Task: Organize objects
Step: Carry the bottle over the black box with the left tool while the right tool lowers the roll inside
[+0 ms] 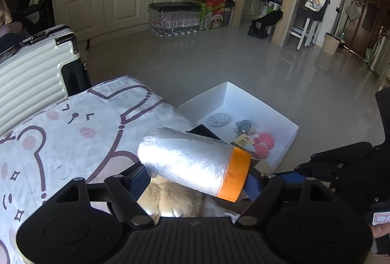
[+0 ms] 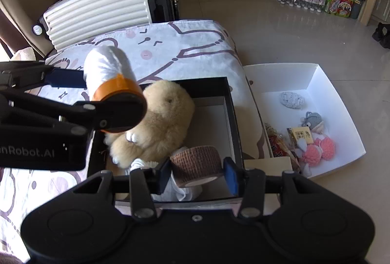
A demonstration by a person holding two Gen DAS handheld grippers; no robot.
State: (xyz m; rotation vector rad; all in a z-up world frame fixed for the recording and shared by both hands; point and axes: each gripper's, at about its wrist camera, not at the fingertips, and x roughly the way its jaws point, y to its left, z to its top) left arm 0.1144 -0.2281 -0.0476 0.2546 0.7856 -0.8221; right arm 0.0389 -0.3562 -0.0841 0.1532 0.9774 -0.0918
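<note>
My left gripper (image 1: 195,181) is shut on a roll of clear plastic film with an orange end (image 1: 192,161) and holds it above the black box; the roll also shows in the right wrist view (image 2: 109,73). My right gripper (image 2: 198,171) is shut on a brown woven tape roll (image 2: 197,164), low over the black box (image 2: 231,103). A tan plush toy (image 2: 156,122) lies in that box. The white box (image 2: 341,103) on the floor holds a grey pad (image 2: 291,99), a grey plush (image 2: 313,120) and pink knitted items (image 2: 319,149).
The black box rests on a cartoon-print cloth (image 2: 170,49) over a low surface. A white suitcase (image 2: 102,7) stands behind it. Bottled water packs (image 1: 175,20) and cabinets line the far wall. Tiled floor (image 1: 219,64) lies beyond.
</note>
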